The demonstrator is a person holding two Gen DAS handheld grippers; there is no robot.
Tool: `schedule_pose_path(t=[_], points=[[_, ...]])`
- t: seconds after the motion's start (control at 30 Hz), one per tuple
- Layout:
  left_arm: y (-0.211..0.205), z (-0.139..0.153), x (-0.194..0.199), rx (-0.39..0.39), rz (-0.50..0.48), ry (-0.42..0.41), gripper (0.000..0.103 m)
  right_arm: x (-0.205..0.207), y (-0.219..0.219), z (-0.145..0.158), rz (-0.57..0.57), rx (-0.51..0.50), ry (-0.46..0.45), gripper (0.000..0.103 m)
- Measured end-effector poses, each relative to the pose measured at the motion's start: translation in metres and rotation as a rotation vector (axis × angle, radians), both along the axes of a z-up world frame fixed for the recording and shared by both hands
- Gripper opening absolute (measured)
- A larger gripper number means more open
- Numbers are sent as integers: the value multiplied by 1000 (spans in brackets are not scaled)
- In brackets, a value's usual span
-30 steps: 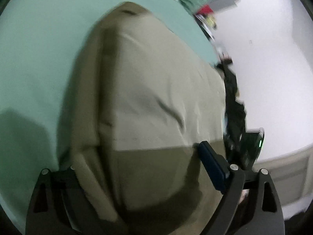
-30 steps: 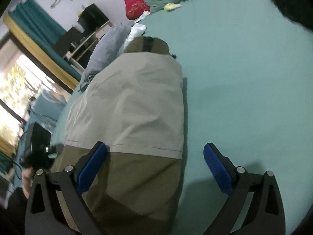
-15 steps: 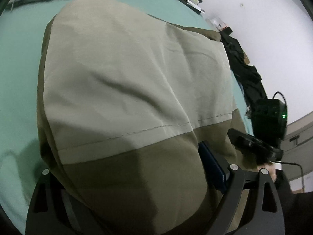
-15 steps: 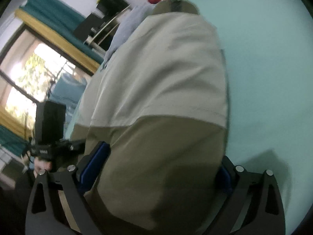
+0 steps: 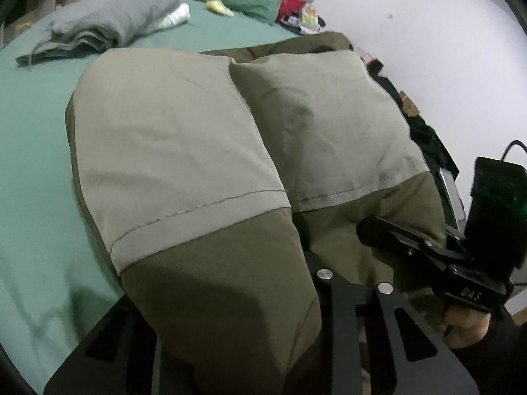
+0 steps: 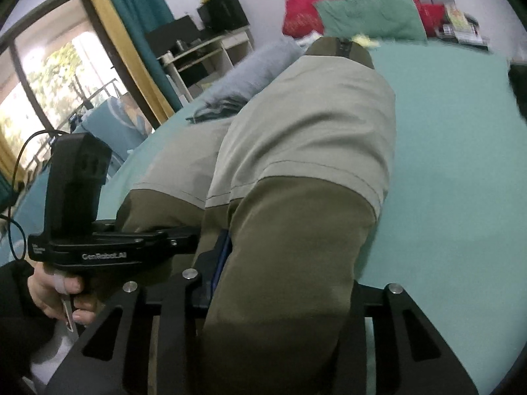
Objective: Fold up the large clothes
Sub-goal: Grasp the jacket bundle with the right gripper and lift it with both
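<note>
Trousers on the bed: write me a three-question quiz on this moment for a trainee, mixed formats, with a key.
1. True or false: the trousers lie flat and untouched on the green sheet.
2. Multiple choice: what lies beyond the trousers in the left wrist view? A) a folded grey blanket B) a laptop C) a shoe box
3. Fill in: the dark cuff of each leg is pinched by a ______.

Key
1. False. The left hand-held gripper and the right hand-held gripper have just closed, each on a dark cuff, and the legs rise off the sheet.
2. A
3. hand-held gripper
</note>
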State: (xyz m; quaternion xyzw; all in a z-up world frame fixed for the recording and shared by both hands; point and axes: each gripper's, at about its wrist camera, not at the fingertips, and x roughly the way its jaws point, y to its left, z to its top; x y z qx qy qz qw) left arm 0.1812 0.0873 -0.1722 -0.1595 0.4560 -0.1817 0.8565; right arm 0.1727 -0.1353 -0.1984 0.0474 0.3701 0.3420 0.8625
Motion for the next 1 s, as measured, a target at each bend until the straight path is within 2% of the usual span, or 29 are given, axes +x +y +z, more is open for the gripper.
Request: schedule_pose_path(t=[0.17,0.33,0.53,0.67,0.8,0.93,1.0], points=[[-1,23,-13,34,17,-85,28,-7,9,18,-2,20,-41,37],[24,42,-27,26,50,-161,28,-10,20,38,6,35,-96,36],[36,69,-29,64,88,-233,28,-13,40,54,36,76,-153,36],[73,91,-32,116,103,-248,27,-12,61,59,63,133,-169,36],[115,110,-33,198,116,-245,27,-11,103,65,90,211,-169,36],[162,118,-32,269,127,-216,27,-6,147,65,110,262,-146,36],[176,121,-27,338,134,-195,28,-1,171,60,113,299,-111,36]])
